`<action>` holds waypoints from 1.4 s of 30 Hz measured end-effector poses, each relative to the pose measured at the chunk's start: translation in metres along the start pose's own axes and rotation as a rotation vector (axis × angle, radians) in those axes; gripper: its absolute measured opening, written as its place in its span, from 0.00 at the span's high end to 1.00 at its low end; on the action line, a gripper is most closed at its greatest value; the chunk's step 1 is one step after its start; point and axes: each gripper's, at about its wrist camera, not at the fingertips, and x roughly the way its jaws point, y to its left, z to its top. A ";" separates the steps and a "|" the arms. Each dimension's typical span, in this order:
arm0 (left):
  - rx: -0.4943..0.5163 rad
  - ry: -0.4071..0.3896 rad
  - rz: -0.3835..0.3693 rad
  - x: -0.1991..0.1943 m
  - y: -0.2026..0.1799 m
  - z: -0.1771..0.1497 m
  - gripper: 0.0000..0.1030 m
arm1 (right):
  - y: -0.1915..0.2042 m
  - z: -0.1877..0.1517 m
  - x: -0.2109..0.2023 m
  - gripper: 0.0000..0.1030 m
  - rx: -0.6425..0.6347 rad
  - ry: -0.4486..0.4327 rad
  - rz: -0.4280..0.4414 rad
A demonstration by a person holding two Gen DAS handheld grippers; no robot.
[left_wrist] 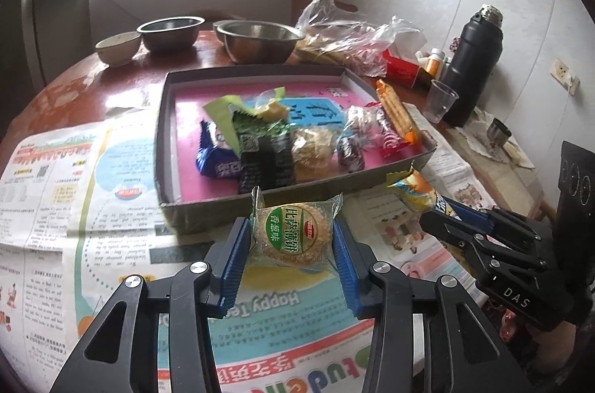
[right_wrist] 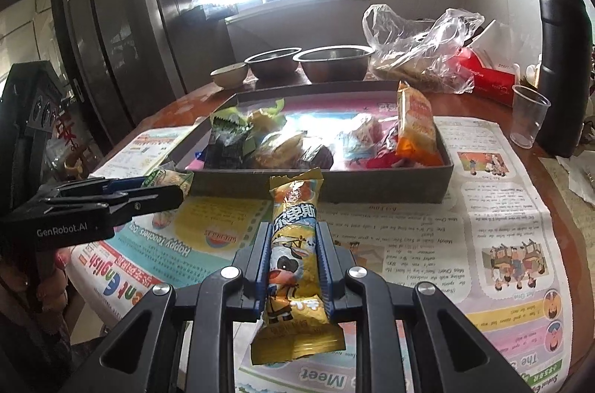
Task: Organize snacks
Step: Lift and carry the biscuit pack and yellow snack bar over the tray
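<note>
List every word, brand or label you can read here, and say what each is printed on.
"DAS": black body of the right hand-held gripper.
"GenRobot.AI": black body of the left hand-held gripper.
"Happy Teachers' Day", upside down: colourful newspaper sheet covering the table.
"Meet", upside down: same newspaper.
Chinese print on the round green-labelled biscuit packet, the yellow cow-cartoon snack wrapper and the newspaper columns: not legible to me.

Round cracker pack (left_wrist: 293, 233), yellow bar (right_wrist: 293, 266)
</note>
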 end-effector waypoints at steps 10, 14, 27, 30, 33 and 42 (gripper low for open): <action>0.007 -0.020 -0.026 0.006 -0.011 0.016 0.55 | -0.012 0.017 -0.004 0.78 0.020 -0.046 -0.007; 0.006 -0.030 -0.035 0.009 -0.013 0.022 0.55 | -0.016 0.023 -0.002 0.78 0.026 -0.058 -0.005; -0.005 -0.057 -0.040 0.023 -0.013 0.045 0.55 | -0.026 0.040 0.004 0.78 0.033 -0.087 -0.002; -0.004 -0.060 -0.036 0.027 -0.014 0.050 0.55 | -0.027 0.043 0.009 0.78 0.026 -0.084 -0.006; -0.009 -0.057 -0.043 0.029 -0.013 0.051 0.55 | -0.031 0.040 0.014 0.78 0.032 -0.064 -0.007; -0.010 -0.037 -0.069 0.034 -0.013 0.046 0.55 | -0.030 0.015 0.028 0.72 0.002 0.062 0.044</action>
